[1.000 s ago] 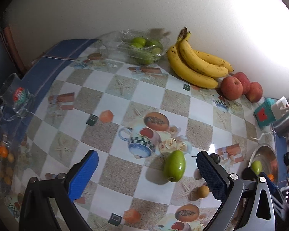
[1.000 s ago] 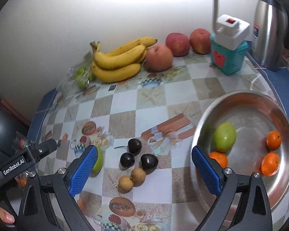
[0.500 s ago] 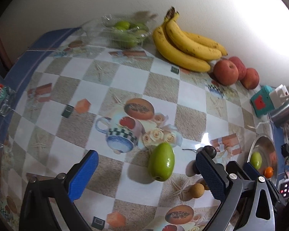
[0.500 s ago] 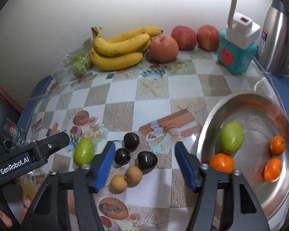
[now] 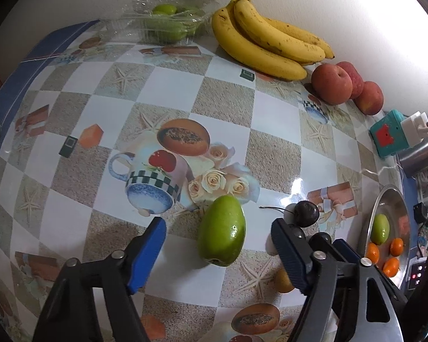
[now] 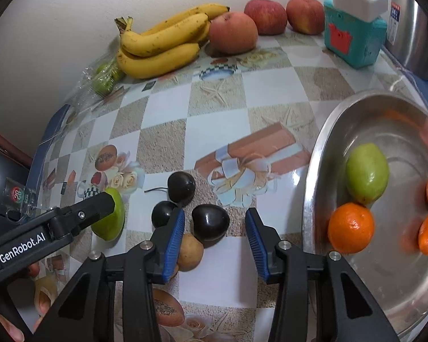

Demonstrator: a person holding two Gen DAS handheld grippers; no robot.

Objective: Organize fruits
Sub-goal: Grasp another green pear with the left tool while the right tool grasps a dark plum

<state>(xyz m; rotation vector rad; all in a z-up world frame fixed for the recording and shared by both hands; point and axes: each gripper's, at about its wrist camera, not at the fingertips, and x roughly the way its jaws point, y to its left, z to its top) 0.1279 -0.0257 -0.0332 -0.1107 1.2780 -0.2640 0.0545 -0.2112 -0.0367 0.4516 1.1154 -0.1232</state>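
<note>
On the checked tablecloth [image 5: 222,99], a green fruit [image 5: 222,230] lies between the closing jaws of the left gripper [image 5: 218,245], pads not yet touching it. Just beside it, the right gripper [image 6: 214,239] is closing around a dark plum [image 6: 210,222], also untouched; two more plums [image 6: 181,188] and a small brown fruit [image 6: 189,252] crowd its left pad. To the right sits a metal bowl [image 6: 316,171] holding oranges [image 6: 351,228] and another green fruit. Bananas [image 6: 162,45] and apples [image 6: 232,32] line the wall.
</note>
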